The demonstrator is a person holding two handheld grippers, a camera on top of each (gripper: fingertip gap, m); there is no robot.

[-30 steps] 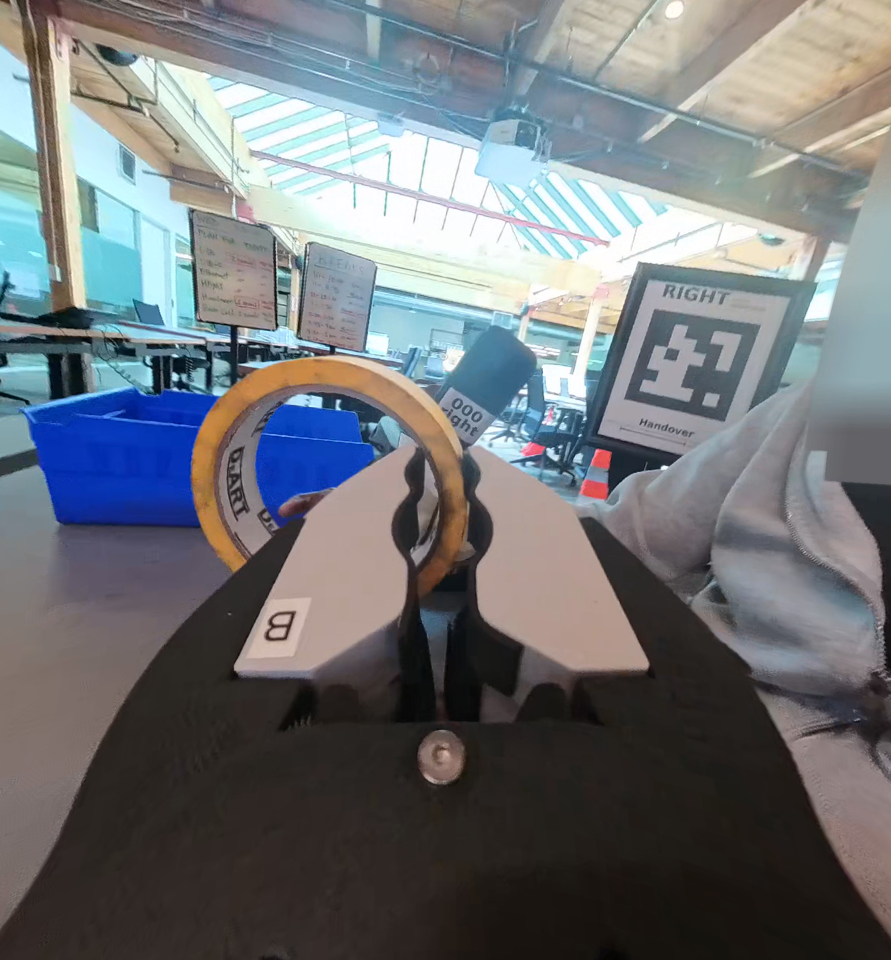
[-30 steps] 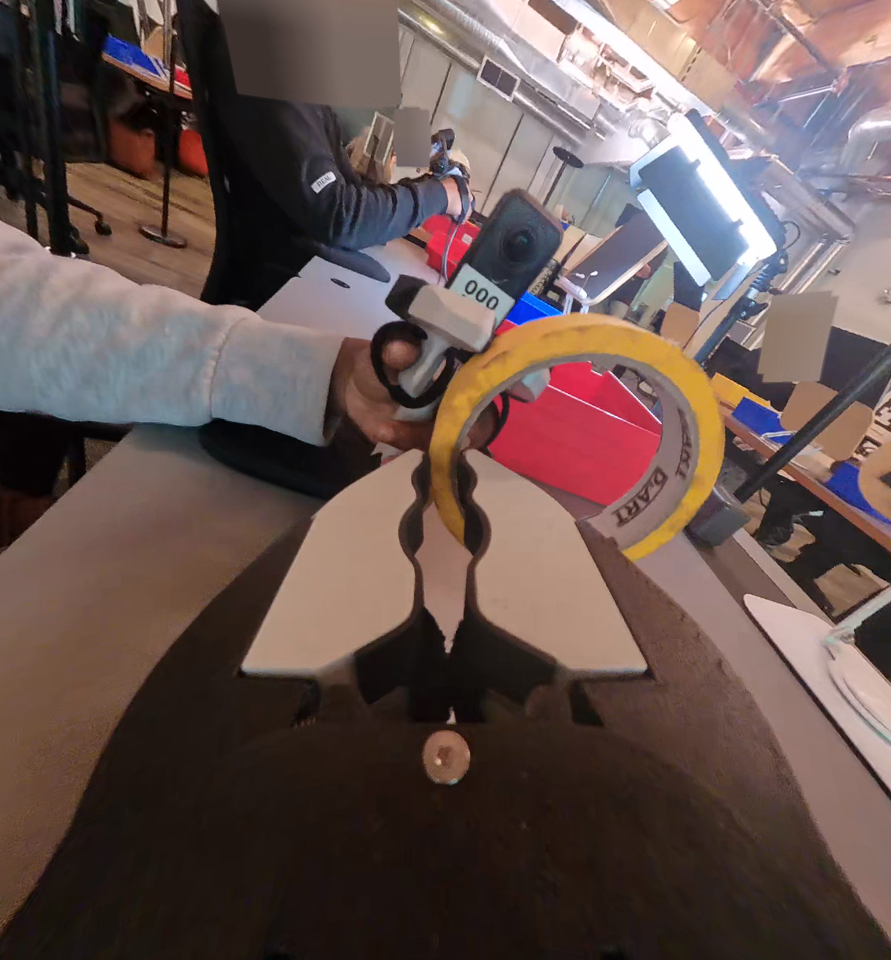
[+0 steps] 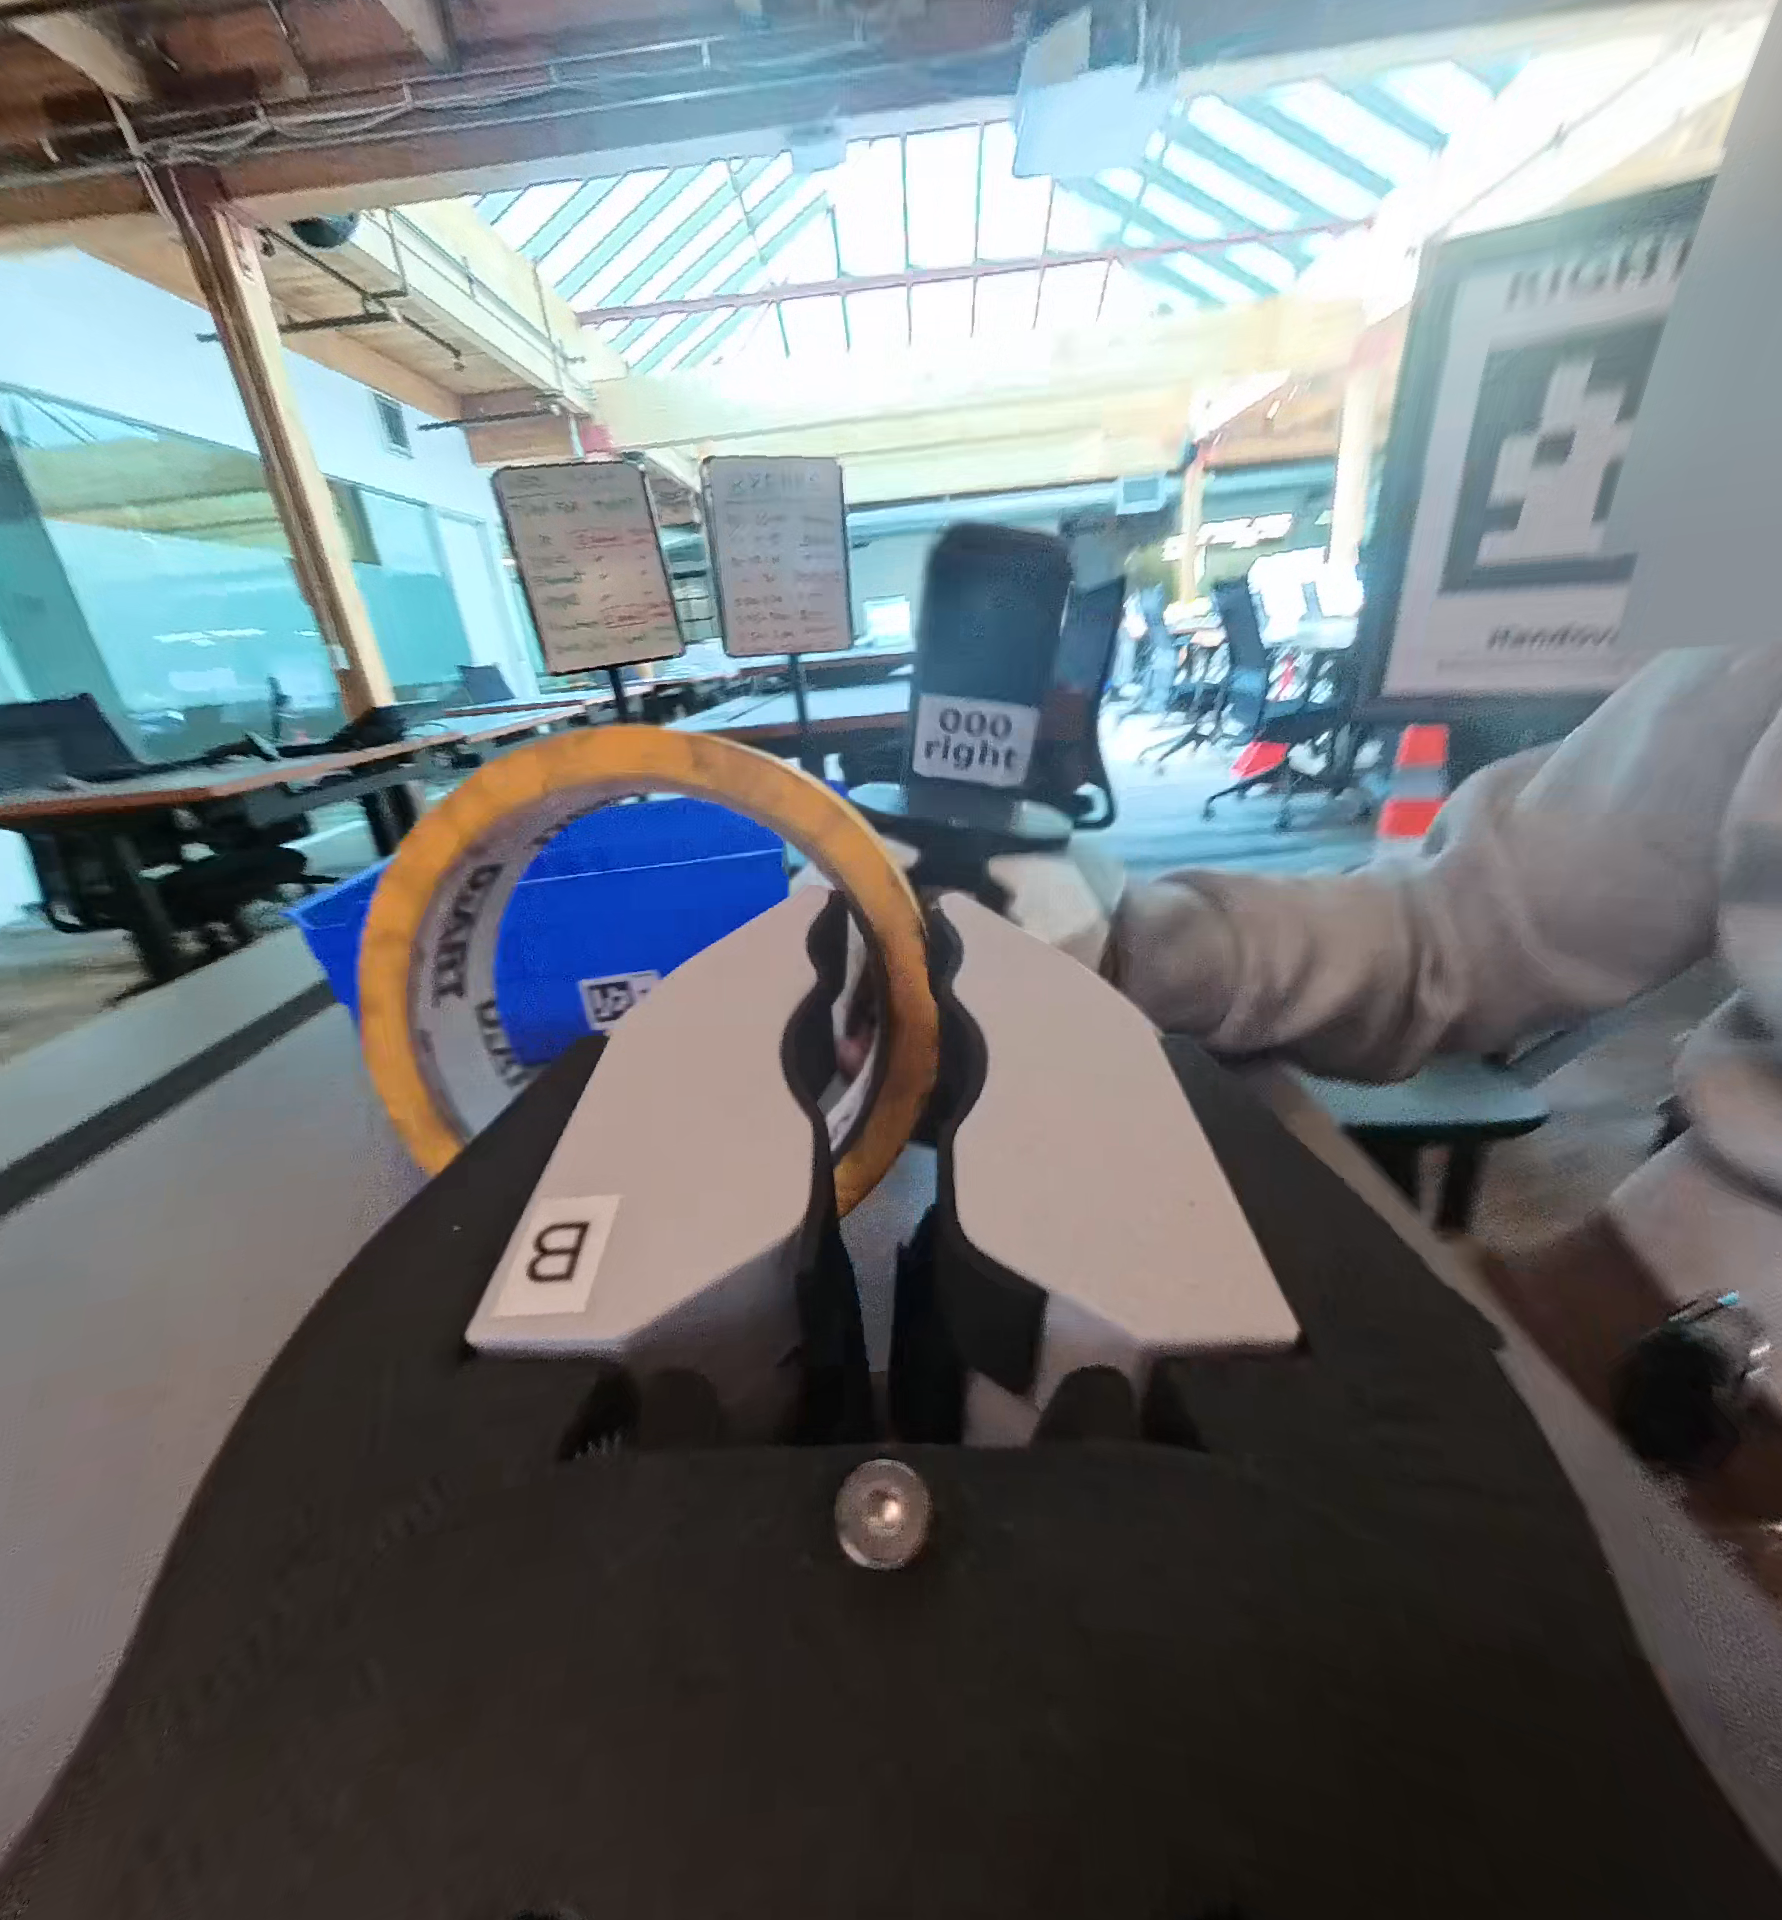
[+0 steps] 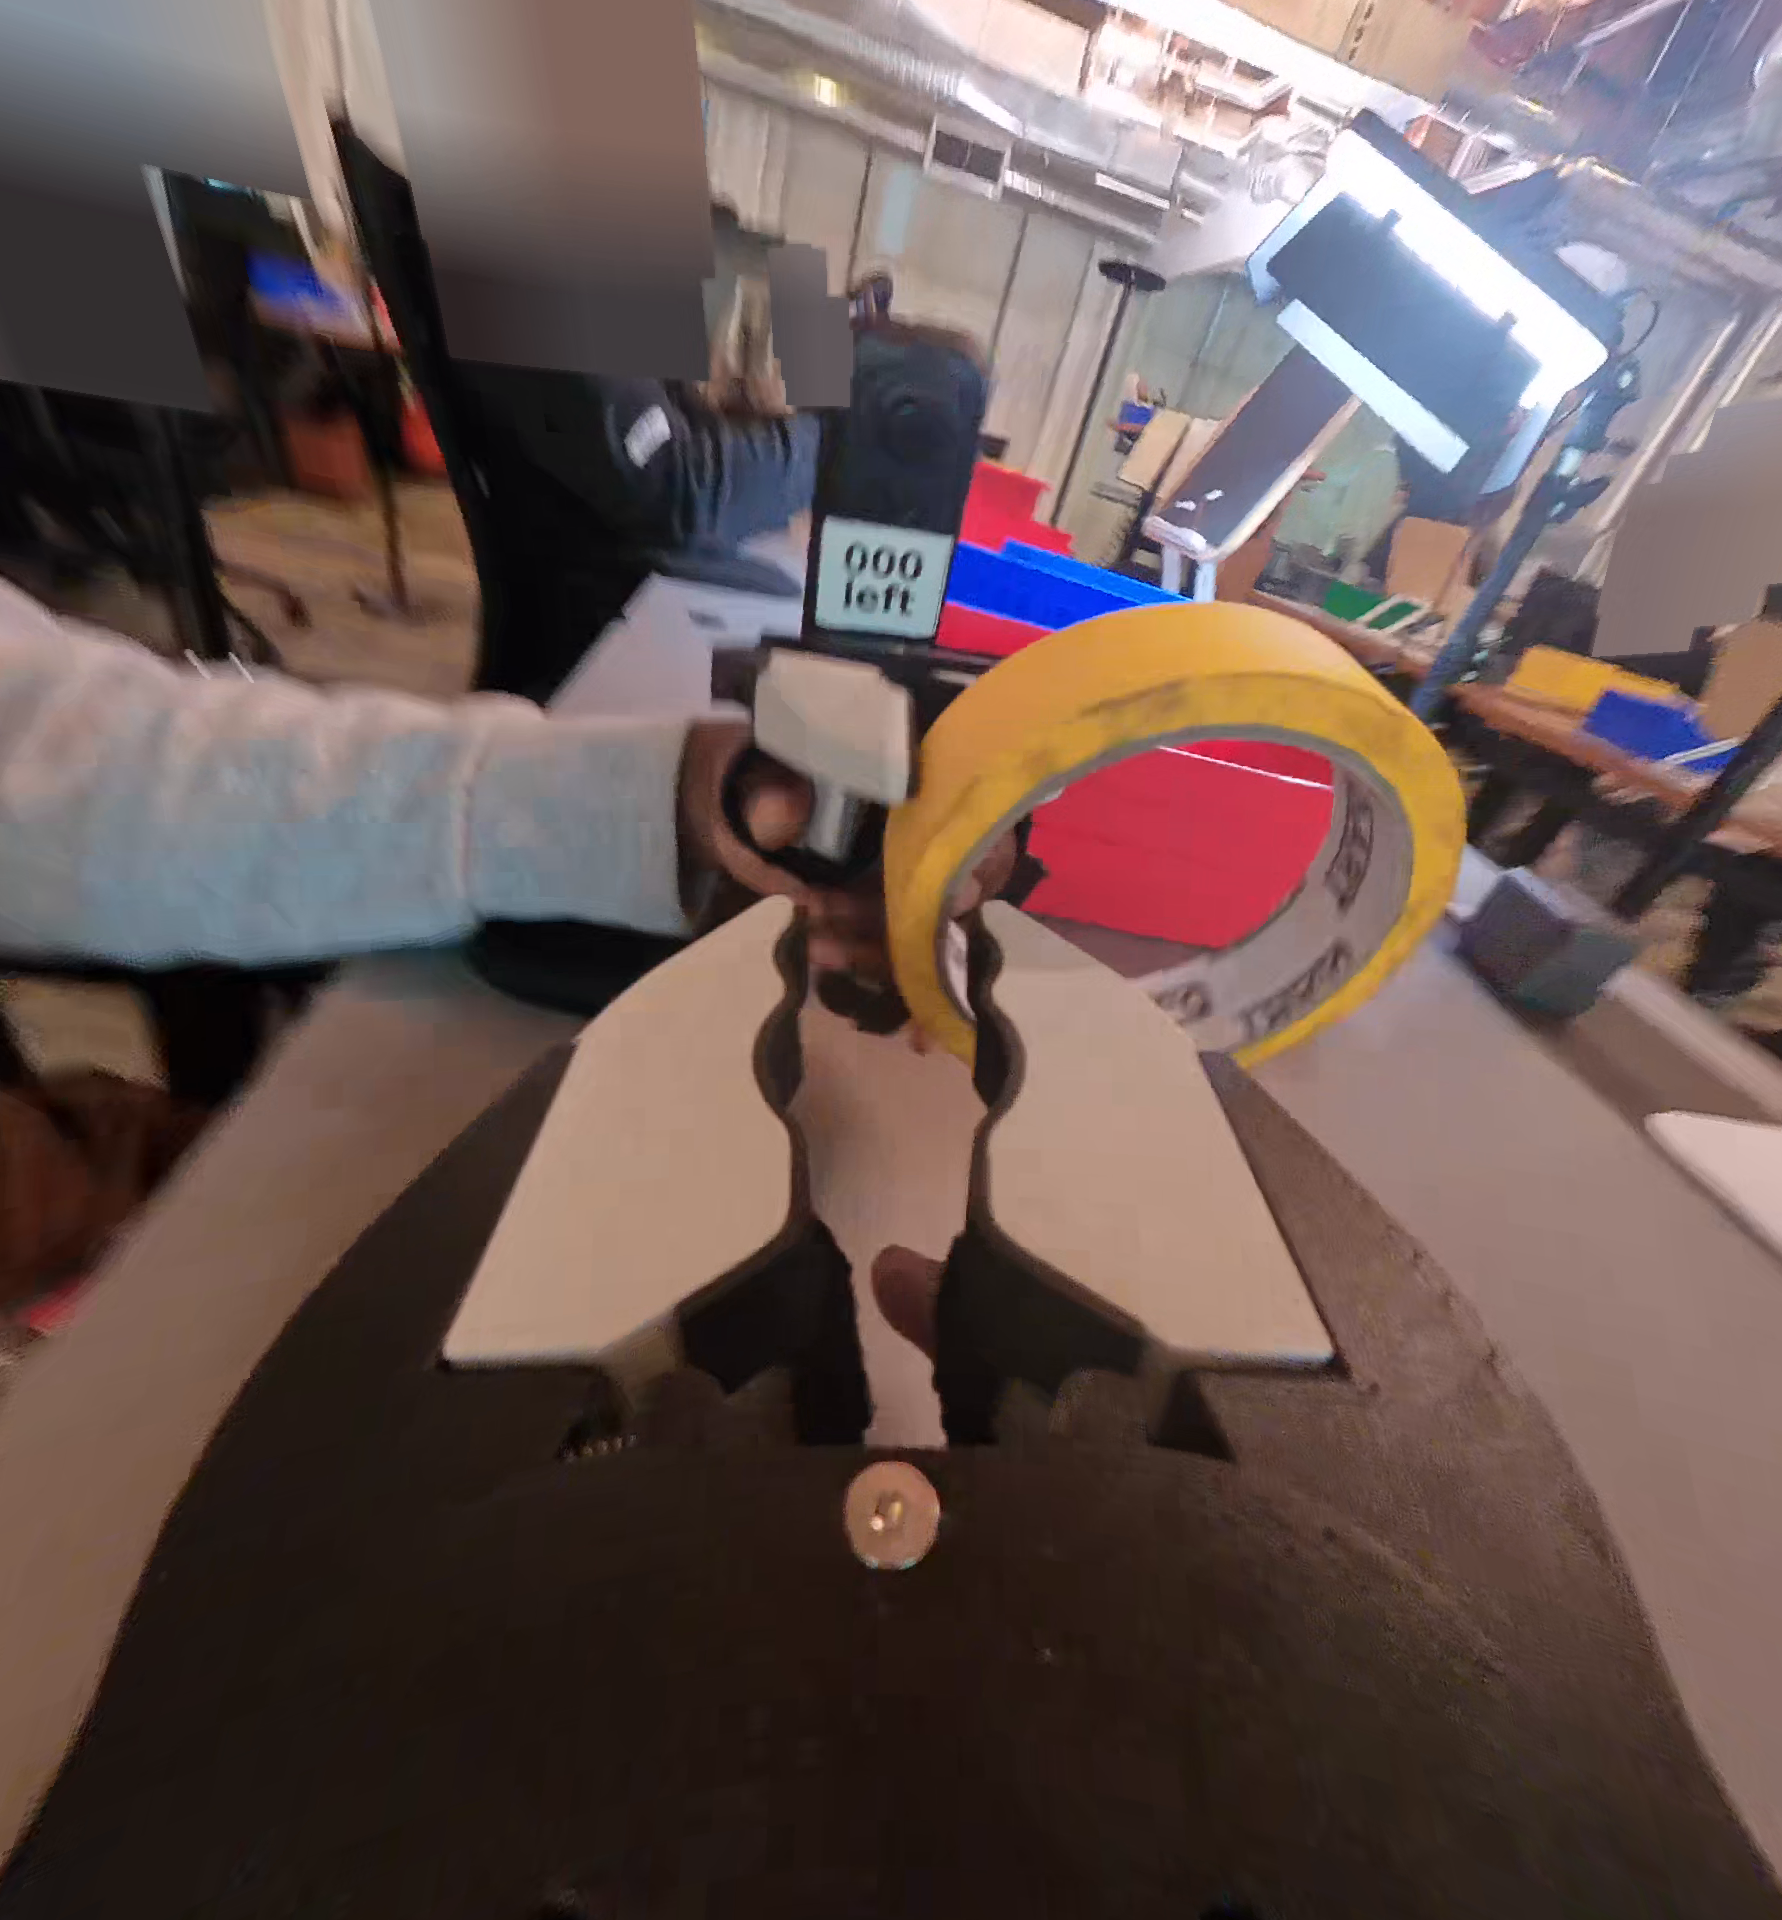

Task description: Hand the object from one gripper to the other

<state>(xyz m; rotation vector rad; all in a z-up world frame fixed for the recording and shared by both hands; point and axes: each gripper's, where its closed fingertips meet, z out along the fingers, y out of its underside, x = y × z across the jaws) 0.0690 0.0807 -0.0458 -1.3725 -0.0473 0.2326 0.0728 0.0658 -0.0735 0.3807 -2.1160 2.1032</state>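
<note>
A roll of yellow tape (image 3: 648,758) stands on edge in the air above the grey table (image 3: 139,1195). My left gripper (image 3: 882,904) is shut on the right side of the ring's wall. In the right wrist view the tape (image 4: 1178,675) hangs to the right of my right gripper (image 4: 882,914). That gripper's jaws stand apart, and the ring's wall lies in the gap against the right finger (image 4: 1105,1143). The left gripper (image 4: 835,727) faces me there, held by a hand. The right gripper's body (image 3: 980,665) shows behind the tape.
A blue bin (image 3: 658,914) stands on the table behind the tape. A red bin (image 4: 1178,842) and a dark block (image 4: 1531,945) stand beyond it in the right wrist view. A white tray (image 4: 1780,1174) lies at the right. A grey sleeve (image 3: 1438,883) reaches in from the right. Only a small space, under 4 cm, lies between the two pairs of fingers.
My right gripper's jaws have opened off the tape wall. My left gripper stays shut on it. Both grippers have shifted and the tape now tilts flatter.
</note>
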